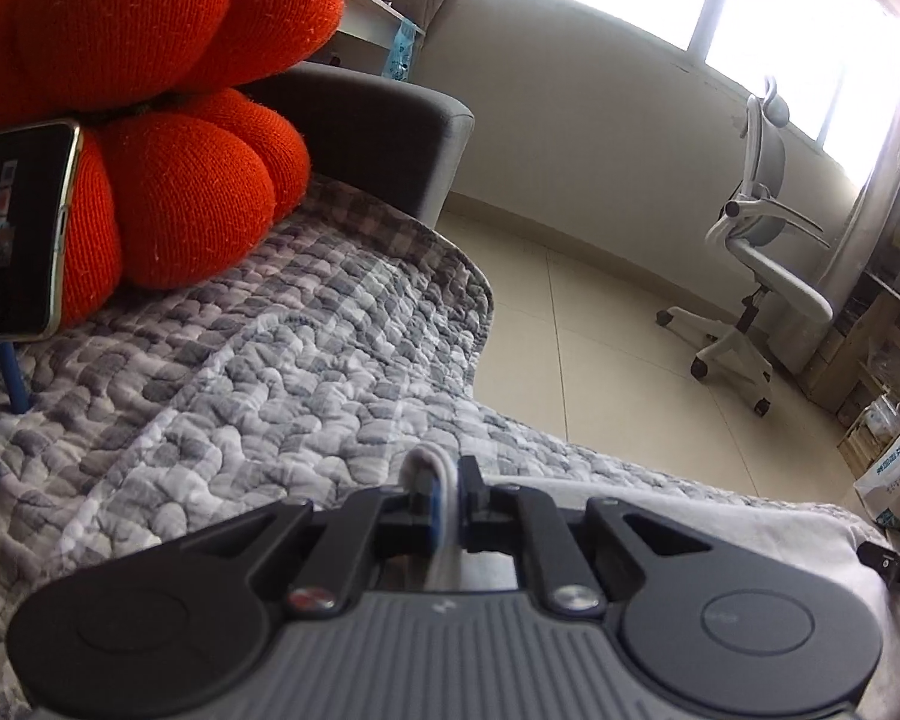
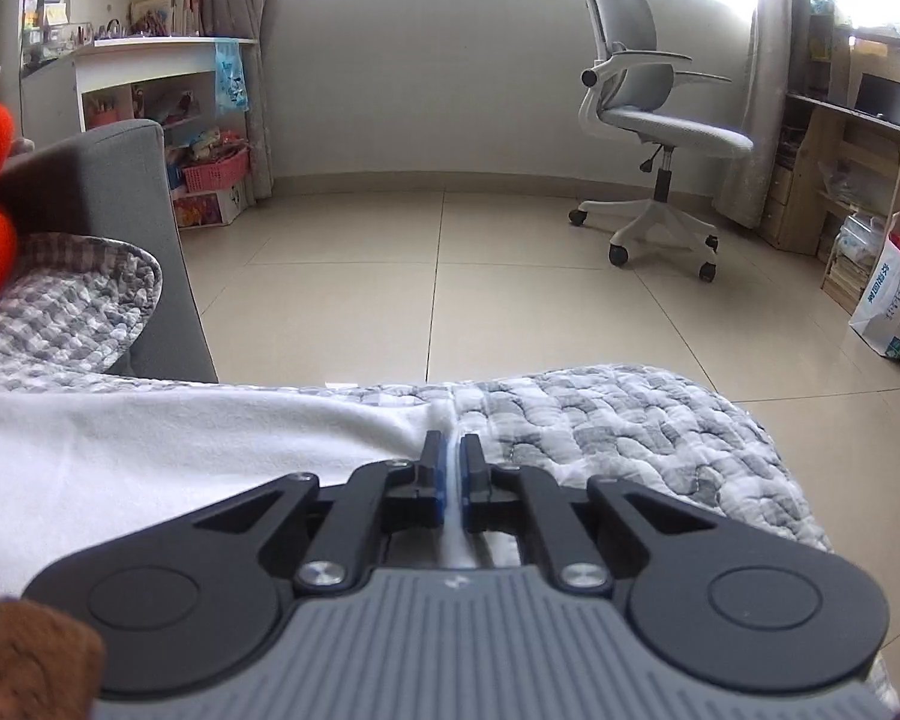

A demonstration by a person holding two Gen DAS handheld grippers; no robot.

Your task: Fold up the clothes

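Two hand-held grippers (image 1: 447, 474) (image 2: 448, 450), one white garment (image 2: 150, 450), one orange cushion (image 1: 150, 90), one phone (image 1: 18, 228), one office chair (image 2: 648, 120).

- My left gripper (image 1: 447, 468) hides most of the white garment (image 1: 720, 516) under its body; only a pinched fold shows between the pads.
- On the right wrist view, my right gripper (image 2: 449, 450) covers the cloth's near edge, and the garment runs off the left edge.
- The phone (image 1: 18, 228) is cut off at the left edge; its screen is too dark to read.
- The orange cushion (image 1: 150, 60) runs past the top edge.
- A brown fuzzy thing (image 2: 30, 660) at the bottom left is blurred; I cannot tell what it is.
- Shelf items (image 2: 150, 18) are too small to tell.
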